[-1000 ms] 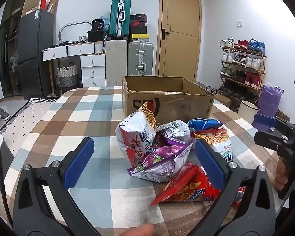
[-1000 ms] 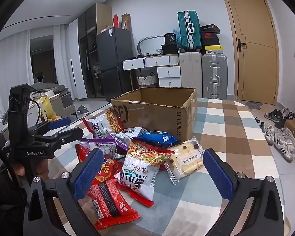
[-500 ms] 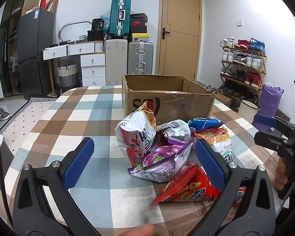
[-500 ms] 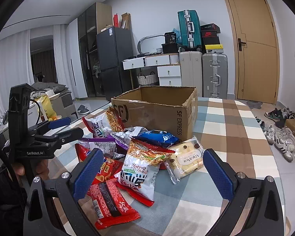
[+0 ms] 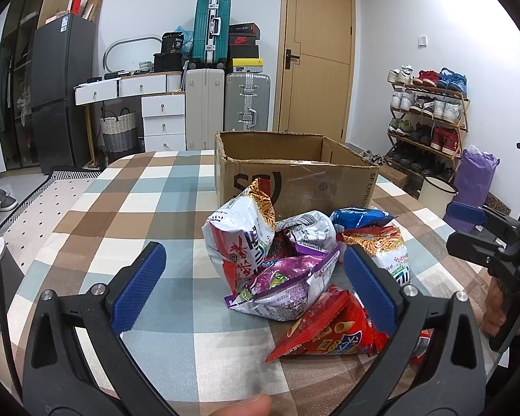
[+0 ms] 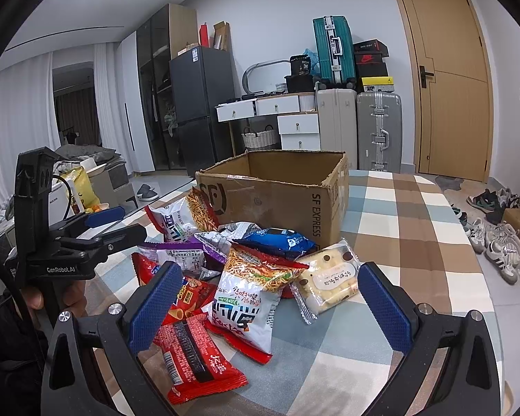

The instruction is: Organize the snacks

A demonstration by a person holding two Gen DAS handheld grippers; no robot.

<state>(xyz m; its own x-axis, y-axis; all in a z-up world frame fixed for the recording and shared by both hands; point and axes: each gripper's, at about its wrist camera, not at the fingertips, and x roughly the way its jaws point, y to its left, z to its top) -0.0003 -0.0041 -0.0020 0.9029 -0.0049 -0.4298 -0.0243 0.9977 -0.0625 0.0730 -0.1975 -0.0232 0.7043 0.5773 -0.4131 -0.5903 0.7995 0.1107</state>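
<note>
The table (image 5: 128,208) fills the lower half of both views; a soft cloth with big squares of brown, blue and cream covers it. The cardboard box (image 5: 294,180) stands in the middle of the left view, past the snacks; it is brown, stiff and square, open on top, with worn edges and black letters on its side. In the right view the box (image 6: 277,194) sits at center, and nothing shows inside it.

The snack bags (image 5: 294,260) lie in a heap on the cloth, just in front of the box, at the center right of the left view; they are shiny, crinkly and puffy. A white bag with noodle pictures (image 5: 241,239) leans up at the left of the heap; a purple bag (image 5: 287,284) lies below it; a flat red bag (image 5: 332,329) lies lowest. In the right view a white noodle bag (image 6: 249,298) lies at center; a blue bag (image 6: 277,241) is behind it, touching the box; a pale cake pack with brown dots (image 6: 329,282) is at its right; a long red pack (image 6: 194,357) is lowest.

The left gripper (image 5: 249,277) is spread wide and holds nothing; its pads (image 5: 138,284) are blue and bumpy. The right gripper (image 6: 267,305) is spread wide too, with nothing in it.

Behind the table are a tan wooden door (image 5: 315,66), hard suitcases (image 5: 246,100), white drawers (image 5: 163,118), a dark fridge (image 5: 59,90) and a shoe rack (image 5: 426,118).
</note>
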